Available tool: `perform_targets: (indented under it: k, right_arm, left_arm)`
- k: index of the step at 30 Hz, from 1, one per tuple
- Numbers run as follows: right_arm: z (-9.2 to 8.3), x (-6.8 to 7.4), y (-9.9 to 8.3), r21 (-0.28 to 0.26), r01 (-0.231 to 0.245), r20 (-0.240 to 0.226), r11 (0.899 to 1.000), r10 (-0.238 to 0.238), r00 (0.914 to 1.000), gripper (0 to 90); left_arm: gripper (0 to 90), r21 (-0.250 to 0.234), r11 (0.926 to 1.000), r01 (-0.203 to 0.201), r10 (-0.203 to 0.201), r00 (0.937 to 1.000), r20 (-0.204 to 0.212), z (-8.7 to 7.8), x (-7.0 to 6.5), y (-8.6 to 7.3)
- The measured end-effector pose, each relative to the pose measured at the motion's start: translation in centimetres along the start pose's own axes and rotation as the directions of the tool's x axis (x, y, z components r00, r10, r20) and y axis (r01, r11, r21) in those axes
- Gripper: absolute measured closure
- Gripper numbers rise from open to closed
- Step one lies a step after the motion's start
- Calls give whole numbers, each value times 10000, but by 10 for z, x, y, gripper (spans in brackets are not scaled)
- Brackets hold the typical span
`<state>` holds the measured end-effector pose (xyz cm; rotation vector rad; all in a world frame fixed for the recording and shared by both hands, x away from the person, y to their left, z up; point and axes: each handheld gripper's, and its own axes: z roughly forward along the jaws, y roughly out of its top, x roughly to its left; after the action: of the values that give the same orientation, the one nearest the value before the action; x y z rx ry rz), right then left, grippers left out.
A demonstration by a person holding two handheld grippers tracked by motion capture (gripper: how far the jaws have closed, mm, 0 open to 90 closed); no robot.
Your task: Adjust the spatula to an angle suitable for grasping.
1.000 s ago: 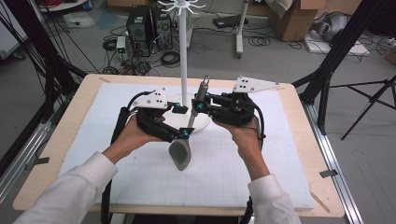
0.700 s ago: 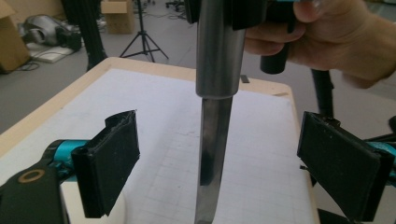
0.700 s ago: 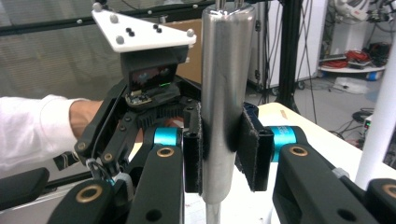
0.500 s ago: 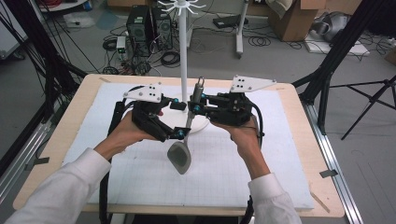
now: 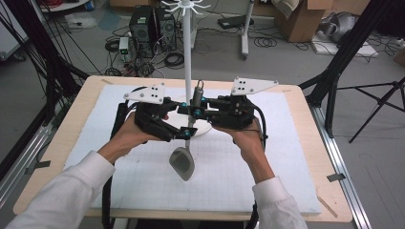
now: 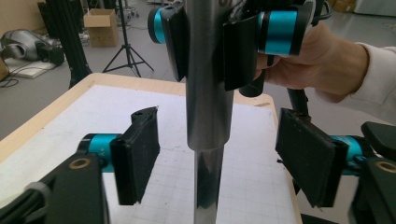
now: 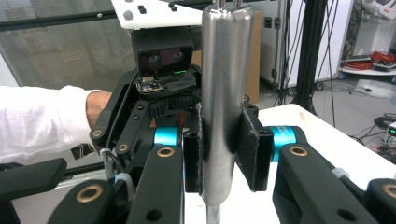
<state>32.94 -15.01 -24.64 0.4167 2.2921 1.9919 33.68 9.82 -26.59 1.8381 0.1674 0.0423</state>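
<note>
Clamping the steel handle (image 7: 227,93) of the spatula (image 5: 184,160) between its two pads, my right gripper (image 5: 197,112) holds the tool above the white mat (image 5: 286,162); in the right gripper view the pads press flat on both sides of the cylinder. The long axis of the spatula runs steeply, handle end up and away from me, grey blade (image 5: 182,163) down and toward me, the blade hanging over the middle of the mat in front of the white stand (image 5: 187,57). My left gripper (image 5: 185,134) sits lower on the shaft: its jaws have just been closing, yet in the left gripper view both pads stand apart from the thin shaft (image 6: 207,186), which passes between them untouched. Against the frame a second earlier, the left gripper has shifted slightly along the tool while the right one has kept its place and grip. The blade is cut off in both gripper views, and in the high view the grippers cover the joint between handle and shaft.
</note>
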Motion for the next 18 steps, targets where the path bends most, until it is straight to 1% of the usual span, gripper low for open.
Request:
perform_targets:
  k: [1, 7, 8, 10, 13, 18]
  right_arm:
    - [0, 0, 0, -13, -16, -43, 10000, 15, 10000, 734]
    - [2, 2, 1, 13, 43, -115, 10000, -42, 9999, 734]
    - [2, 2, 1, 40, 6, -108, 10000, -6, 9999, 734]
    - [2, 2, 1, 51, 42, -155, 10000, -42, 9999, 734]
    - [3, 2, 1, 24, 27, -151, 10000, -26, 9999, 734]
    - [3, 2, 1, 38, 22, -189, 10000, -21, 9998, 734]
  left_arm:
    - [352, -47, 10000, 39, -39, 10000, -5, 0, -1, 0]
    - [474, -14, 10000, -44, 44, 10000, -54, -1, -1, 1]
    - [489, 1, 9999, -105, 105, 9999, -50, -1, -1, 1]
    - [516, -22, 9998, -194, 194, 9998, -109, -1, -2, 1]
    - [552, -8, 9998, -218, 217, 9995, -218, -2, -2, 1]
    - [646, -84, 9994, -329, 326, 9988, -379, -2, -3, 2]
